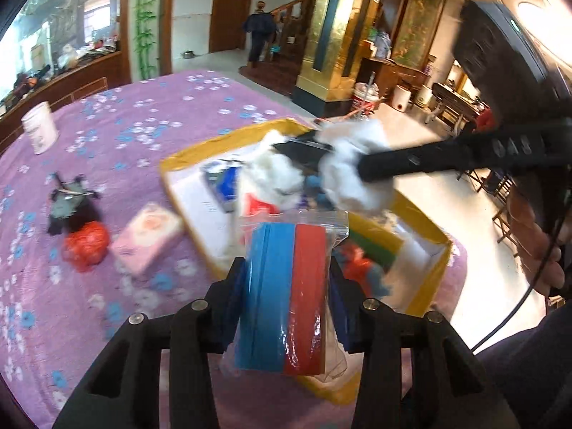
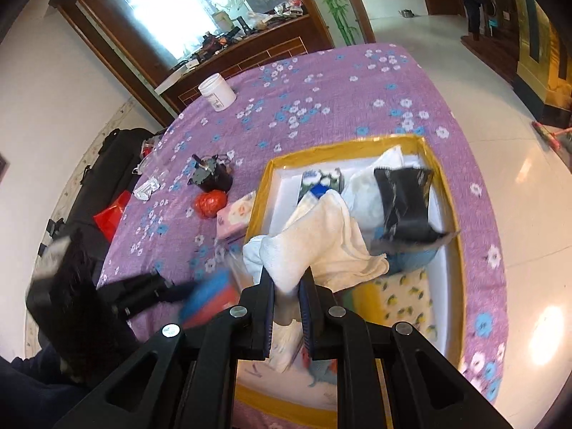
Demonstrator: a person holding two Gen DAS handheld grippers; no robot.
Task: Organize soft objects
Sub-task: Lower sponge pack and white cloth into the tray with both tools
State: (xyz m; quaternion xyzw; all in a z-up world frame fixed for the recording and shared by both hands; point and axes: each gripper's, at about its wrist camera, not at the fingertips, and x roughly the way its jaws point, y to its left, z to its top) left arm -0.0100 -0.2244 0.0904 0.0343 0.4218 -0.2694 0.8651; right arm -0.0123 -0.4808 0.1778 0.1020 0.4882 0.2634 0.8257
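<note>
Nearest in the left wrist view, the left gripper is clamped on a clear plastic bag holding 2 foam pads, 1 blue and 1 red, side by side. The bag stands upright between the fingers, its zip top poking up past their tips, and it hangs above the near rim of the yellow-edged box.

In the right wrist view, the right gripper is pinched nearly shut on a fold of a white towel. The cloth bunches between the pads and spills forward over the near part of the box, with a loose end trailing down below the fingers.

Inside the box, beyond the towel, lie a black packet, a white cloth, a blue-and-white pack and, at the near right, a lemon-print sponge.

Just left of the box on the purple flowered bedspread sits a pink tissue pack, touching or almost touching the box wall. Past it come a red bundle and a small black-and-grey item. Farthest, near the bed's edge, stands a white jar.
</note>
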